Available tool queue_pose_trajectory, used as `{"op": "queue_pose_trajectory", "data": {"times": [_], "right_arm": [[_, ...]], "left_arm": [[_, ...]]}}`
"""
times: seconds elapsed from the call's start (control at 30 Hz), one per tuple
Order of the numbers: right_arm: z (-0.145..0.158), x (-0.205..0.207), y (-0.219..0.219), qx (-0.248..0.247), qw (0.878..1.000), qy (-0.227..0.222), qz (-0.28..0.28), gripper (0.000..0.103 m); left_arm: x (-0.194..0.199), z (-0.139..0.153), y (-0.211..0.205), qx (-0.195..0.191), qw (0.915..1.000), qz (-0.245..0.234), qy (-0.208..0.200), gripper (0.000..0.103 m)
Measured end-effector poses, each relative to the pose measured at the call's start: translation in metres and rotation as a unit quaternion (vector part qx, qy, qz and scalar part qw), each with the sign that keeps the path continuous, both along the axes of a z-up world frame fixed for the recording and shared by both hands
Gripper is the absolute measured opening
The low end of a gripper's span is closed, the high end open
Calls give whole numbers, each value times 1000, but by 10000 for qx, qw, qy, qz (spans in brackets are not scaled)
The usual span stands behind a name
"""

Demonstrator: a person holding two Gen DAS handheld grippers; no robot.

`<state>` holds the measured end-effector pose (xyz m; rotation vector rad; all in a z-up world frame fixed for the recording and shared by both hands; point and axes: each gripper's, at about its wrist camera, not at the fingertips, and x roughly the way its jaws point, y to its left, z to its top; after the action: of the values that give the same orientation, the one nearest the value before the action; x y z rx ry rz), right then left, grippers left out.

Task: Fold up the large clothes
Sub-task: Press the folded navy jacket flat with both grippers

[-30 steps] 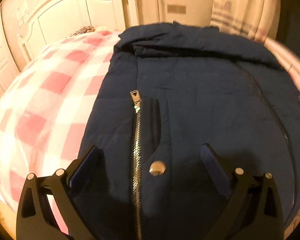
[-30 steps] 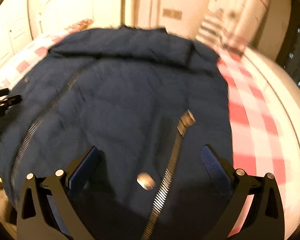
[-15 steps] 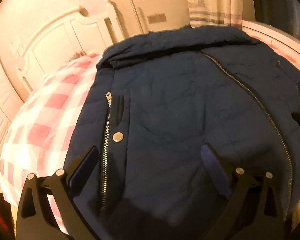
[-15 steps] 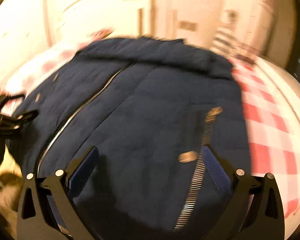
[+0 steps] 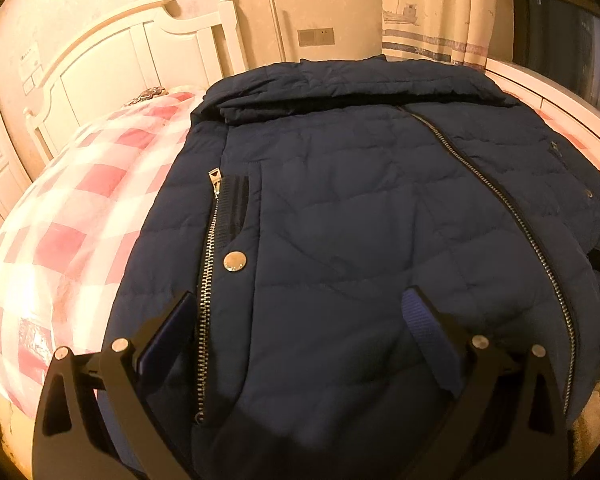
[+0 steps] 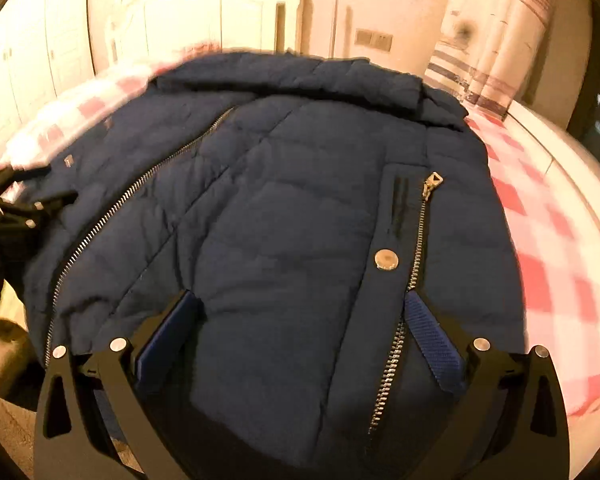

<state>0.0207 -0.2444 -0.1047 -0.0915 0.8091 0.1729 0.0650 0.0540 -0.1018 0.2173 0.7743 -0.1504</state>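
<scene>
A dark navy quilted jacket (image 5: 340, 216) lies front up on the bed, collar at the far end, hem towards me. It has a long front zipper and zipped pockets with metal snaps. My left gripper (image 5: 300, 312) is open and empty above the hem, beside the left pocket zipper (image 5: 210, 264). My right gripper (image 6: 300, 312) is open and empty above the hem on the other side of the jacket (image 6: 284, 208), beside the right pocket zipper (image 6: 412, 264). The left gripper also shows at the left edge of the right wrist view (image 6: 16, 208).
The bed has a pink and white checked cover (image 5: 72, 208) with a white headboard (image 5: 140, 52) at the far end. A curtain (image 5: 440, 12) and a dark window (image 5: 564, 40) stand at the back right. A white wardrobe (image 6: 32, 48) stands at the left.
Both grippers have pulled back towards the hem and risen, so more of the jacket shows. Both stay open and empty.
</scene>
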Motion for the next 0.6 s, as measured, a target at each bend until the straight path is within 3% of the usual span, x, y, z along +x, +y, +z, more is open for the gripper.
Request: {"op": "queue_pose_trajectory", "data": {"times": [0.1, 0.17, 0.33, 0.5, 0.6], "right_arm": [[7, -5, -1, -94, 9999, 19, -50, 98], [11, -13, -5, -140, 9996, -193, -130, 98], [-3, -25, -17, 97, 9995, -247, -162, 98], [15, -39, -22, -86, 9978, -550, -352, 98], [6, -40, -38, -110, 9977, -349, -570, 98]], "left_arm": [[-1, 0, 1, -34, 10000, -9, 4, 101], [0, -1, 3, -88, 10000, 0, 8, 101], [0, -2, 6, -209, 9998, -23, 34, 101], [-8, 6, 11, -14, 9997, -20, 227, 101], [-31, 16, 28, -79, 9998, 100, -165, 101]]}}
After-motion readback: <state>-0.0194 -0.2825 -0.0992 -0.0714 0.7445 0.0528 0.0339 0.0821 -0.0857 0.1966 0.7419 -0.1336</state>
